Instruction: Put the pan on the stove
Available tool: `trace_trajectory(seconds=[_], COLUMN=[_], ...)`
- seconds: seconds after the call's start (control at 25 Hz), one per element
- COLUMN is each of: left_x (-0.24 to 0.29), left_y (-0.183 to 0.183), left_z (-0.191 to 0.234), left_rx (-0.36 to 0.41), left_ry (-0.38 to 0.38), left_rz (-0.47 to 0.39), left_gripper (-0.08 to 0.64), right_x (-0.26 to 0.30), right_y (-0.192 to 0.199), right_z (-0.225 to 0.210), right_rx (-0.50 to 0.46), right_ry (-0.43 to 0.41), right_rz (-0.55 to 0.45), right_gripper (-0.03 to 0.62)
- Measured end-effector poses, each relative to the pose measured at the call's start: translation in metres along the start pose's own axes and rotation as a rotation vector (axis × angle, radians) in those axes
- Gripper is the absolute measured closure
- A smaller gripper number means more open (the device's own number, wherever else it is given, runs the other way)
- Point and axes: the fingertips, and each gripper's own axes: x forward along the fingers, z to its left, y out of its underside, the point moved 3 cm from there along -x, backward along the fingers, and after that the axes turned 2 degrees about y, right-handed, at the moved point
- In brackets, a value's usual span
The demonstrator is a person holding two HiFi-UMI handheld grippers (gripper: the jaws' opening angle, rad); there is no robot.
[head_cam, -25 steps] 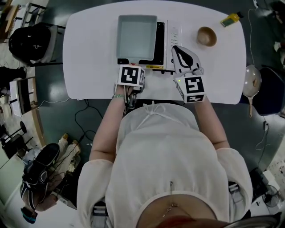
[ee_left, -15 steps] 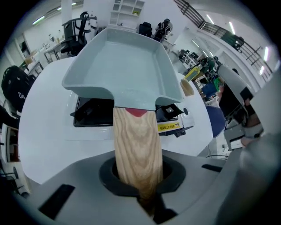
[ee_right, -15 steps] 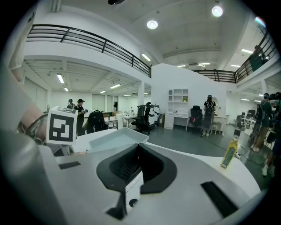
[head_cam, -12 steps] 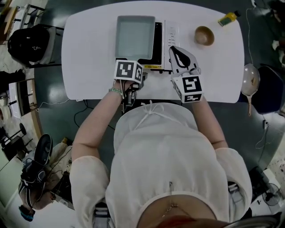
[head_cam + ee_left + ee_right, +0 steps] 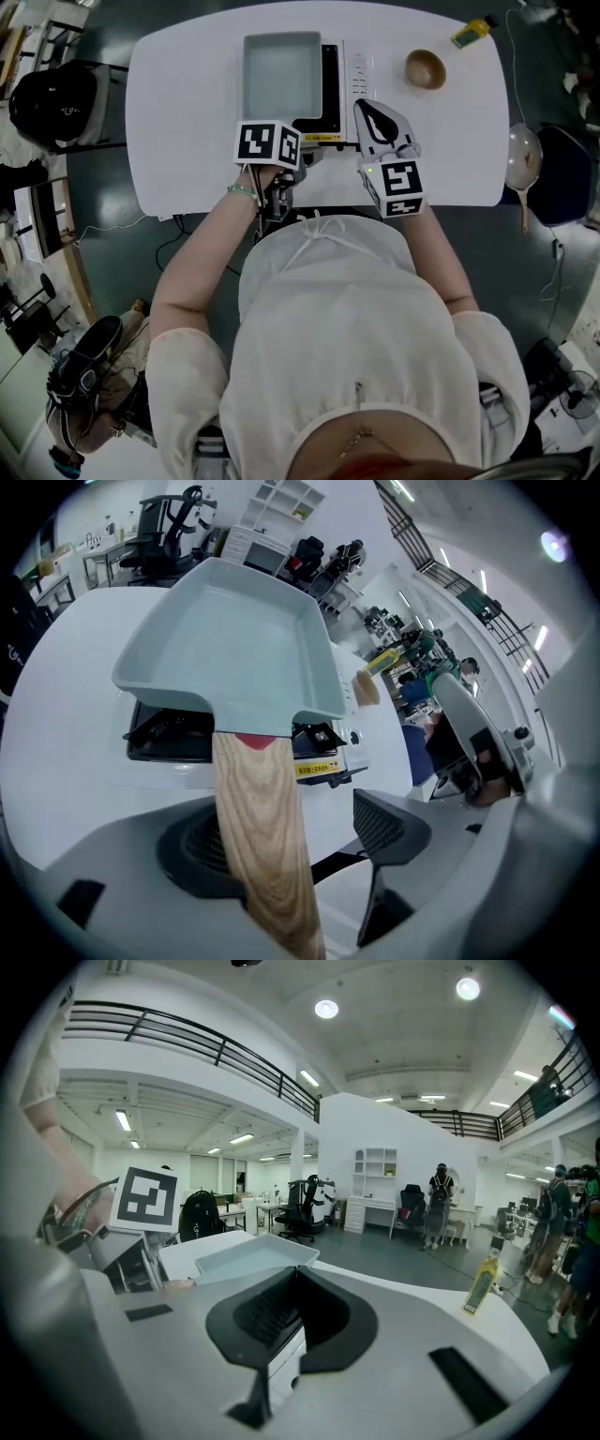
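**Pan on the stove, left fingers letting go of the handle**

Largest first: a broad white bench [image 5: 187, 112], smooth-topped and rounded at the corners. Near its middle, a flat black stove [image 5: 331, 86] with a white control strip [image 5: 361, 73] down the right side and a yellow label [image 5: 317, 769] on the front edge. Lying on the stove's top, the pan [image 5: 281, 75]: rectangular, pale grey-blue, shallow with sloped walls, its inside bare and matte. Running back from the near rim toward the person, a flat handle [image 5: 258, 799] of light, grained wood, with a red collar at the joint; from the head view, mostly hidden under the left gripper's marker cube.

Around that handle, the left gripper [image 5: 295, 827]: fingers opening, black ribbed pads on either side of the wood, the right pad standing clear of it, no squeeze. Just right of the stove's near corner, the right gripper [image 5: 296, 1277]: fingers together at the tips, nothing between them.

Farther back on the right, well apart from the stove, a small round wooden bowl [image 5: 425, 69], contents too small to tell. At the far right corner, an upright bottle [image 5: 468, 33] of yellow liquid with a dark cap. Off the bench to the right, a pale round skillet [image 5: 522, 159] with a wooden handle; off to the left, a black backpack [image 5: 52, 103].
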Motion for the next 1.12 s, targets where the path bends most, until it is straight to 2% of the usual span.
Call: trace_trajectory(seconds=[0.28,0.44,0.64,0.76,0.8,0.88,1.0,1.12], left_x=[-0.017,-0.031,-0.069,-0.087,-0.093,-0.104,-0.126,-0.149], left_y=[0.001,0.001,-0.011,-0.013,-0.012,-0.010,-0.009,-0.011], left_z=[-0.001,-0.005,-0.007,-0.008,-0.007,-0.002,0.005,0.005], left_rx=[0.041,0.053,0.170,0.223,0.234,0.243,0.286,0.374], left_ry=[-0.009,0.021,-0.028,-0.033,-0.035,-0.066,-0.146,-0.184], left_rz=[-0.036,-0.071,-0.203,-0.255,-0.269,-0.306,-0.399,-0.504], left_gripper=[0.192,0.193,0.193,0.199,0.213,0.350,0.494,0.531], right_x=[-0.005,-0.009,-0.018,-0.026,-0.028,-0.033,-0.042,-0.048], right_y=[-0.009,-0.017,-0.021,-0.031,-0.034,-0.038,-0.043,-0.047], right_z=[0.017,0.020,0.029,0.042,0.045,0.053,0.063,0.070], right_rx=[-0.006,-0.010,-0.015,-0.018,-0.024,-0.032,-0.033,-0.028], right_ry=[0.023,0.057,0.107,0.124,0.130,0.141,0.155,0.172], right_rz=[0.000,-0.013,-0.027,-0.048,-0.055,-0.067,-0.083,-0.097], right_gripper=[0.584,0.584,0.584,0.584,0.584,0.584,0.584,0.584])
